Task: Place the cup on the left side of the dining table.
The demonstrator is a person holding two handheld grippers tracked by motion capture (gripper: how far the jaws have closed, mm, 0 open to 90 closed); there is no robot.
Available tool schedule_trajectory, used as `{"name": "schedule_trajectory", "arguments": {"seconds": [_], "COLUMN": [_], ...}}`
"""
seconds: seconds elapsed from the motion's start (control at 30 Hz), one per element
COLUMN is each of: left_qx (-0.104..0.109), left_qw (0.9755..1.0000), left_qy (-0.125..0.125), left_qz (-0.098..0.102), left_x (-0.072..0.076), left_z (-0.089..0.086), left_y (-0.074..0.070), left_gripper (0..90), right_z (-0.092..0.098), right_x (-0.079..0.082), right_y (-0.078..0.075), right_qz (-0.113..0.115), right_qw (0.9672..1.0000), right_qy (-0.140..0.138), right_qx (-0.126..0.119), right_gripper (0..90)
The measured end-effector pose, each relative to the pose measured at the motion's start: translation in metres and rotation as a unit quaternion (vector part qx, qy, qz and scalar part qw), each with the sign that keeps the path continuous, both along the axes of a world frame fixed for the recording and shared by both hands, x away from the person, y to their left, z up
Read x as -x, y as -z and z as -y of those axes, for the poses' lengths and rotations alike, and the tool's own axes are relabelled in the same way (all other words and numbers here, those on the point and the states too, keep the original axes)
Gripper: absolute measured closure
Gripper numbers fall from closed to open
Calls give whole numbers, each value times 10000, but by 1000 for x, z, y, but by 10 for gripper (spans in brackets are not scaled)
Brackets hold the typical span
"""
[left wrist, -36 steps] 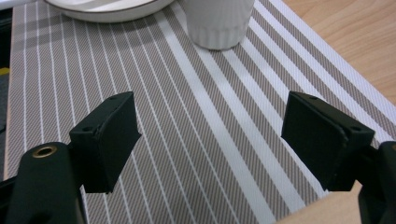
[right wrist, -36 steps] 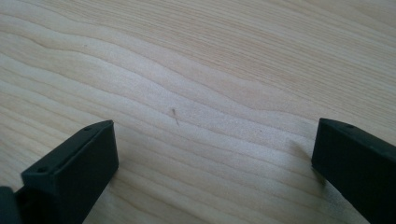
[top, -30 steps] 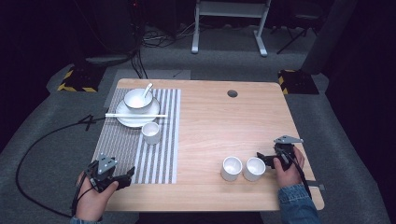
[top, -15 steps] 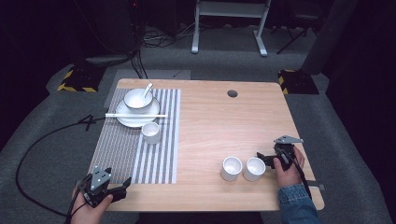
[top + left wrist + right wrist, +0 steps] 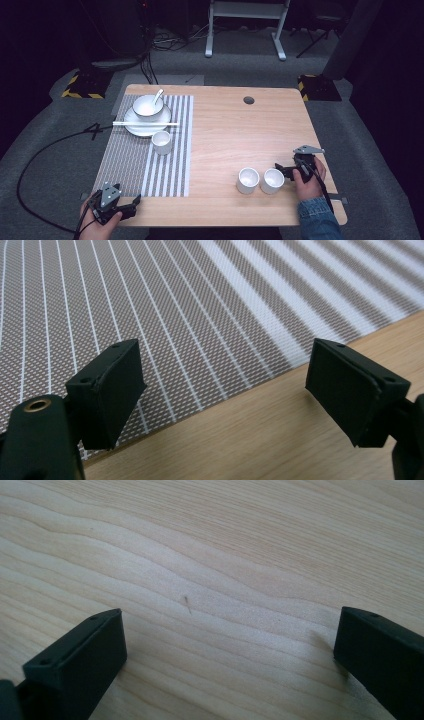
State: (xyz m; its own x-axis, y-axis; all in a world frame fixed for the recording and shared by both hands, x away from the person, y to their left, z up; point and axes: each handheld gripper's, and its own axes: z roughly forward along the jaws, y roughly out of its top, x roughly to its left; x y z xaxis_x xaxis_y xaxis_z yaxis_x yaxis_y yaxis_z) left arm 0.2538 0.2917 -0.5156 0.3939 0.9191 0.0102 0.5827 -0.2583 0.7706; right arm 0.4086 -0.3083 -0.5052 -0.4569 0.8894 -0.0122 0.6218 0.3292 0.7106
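Two grippers are sitting at the near edge of the tabletop (image 5: 225, 130) and we're seeing both with jaws spread wide, holding nothing. The left gripper (image 5: 131, 206) is hanging out at the near left corner, in the person's left hand (image 5: 97, 222), right by the near edge of the striped placemat (image 5: 135, 165). In the left gripper view we're looking along the left gripper (image 5: 225, 385) at the placemat's weave (image 5: 175, 315) meeting bare wood (image 5: 240, 440), with that edge running across between the jaws.

Over on the near right, the right gripper (image 5: 279, 170) is being held by the right hand (image 5: 307, 180), denim cuff (image 5: 317, 220) showing, and it's pointing left at two small white cups (image 5: 260, 180). The cups are standing upright, side by side and about touching, and the gripper tips are sitting just beside the right-hand cup; we can't tell if they're touching it. In the right gripper view the right gripper (image 5: 230, 650) is looking down at plain wood grain (image 5: 200, 555), nothing between the jaws.

Going farther back on the placemat, a third white cup (image 5: 161, 142) is standing upright just in front of a white plate (image 5: 131, 128). A bowl (image 5: 146, 105) is sitting on the plate with a white spoon (image 5: 157, 95) resting in it, handle leaning out to the far right. A pair of pale chopsticks (image 5: 145, 123) is lying across the plate's near part, sticking out on both sides.

Beyond that, there's a dark round hole (image 5: 248, 100) in the tabletop near the far edge. A black cable (image 5: 45, 150) is looping over the grey floor on the left.
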Motion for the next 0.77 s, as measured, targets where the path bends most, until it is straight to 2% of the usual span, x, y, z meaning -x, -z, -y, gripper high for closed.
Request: {"name": "schedule_trajectory", "arguments": {"seconds": [0.03,0.1,0.47,0.77], "left_qx": [170,224,299,280], "left_qw": [9998,9996,9992,9992], "left_qy": [-23,41,-130,-142], "left_qz": [37,136,237,246], "left_x": [-1,-1,1,1], "left_z": [-1,-3,0,0], "left_y": [3,6,8,8], "left_gripper": [152,130,131,131], "right_z": [0,0,0,0], "right_x": [0,0,0,0], "right_y": [0,0,0,0], "right_qz": [1,-2,-2,0], "right_qw": [10000,10000,10000,10000], "right_qy": [-2,0,-1,-2], "right_qx": [1,-2,0,0], "right_gripper": [3,3,3,3]}}
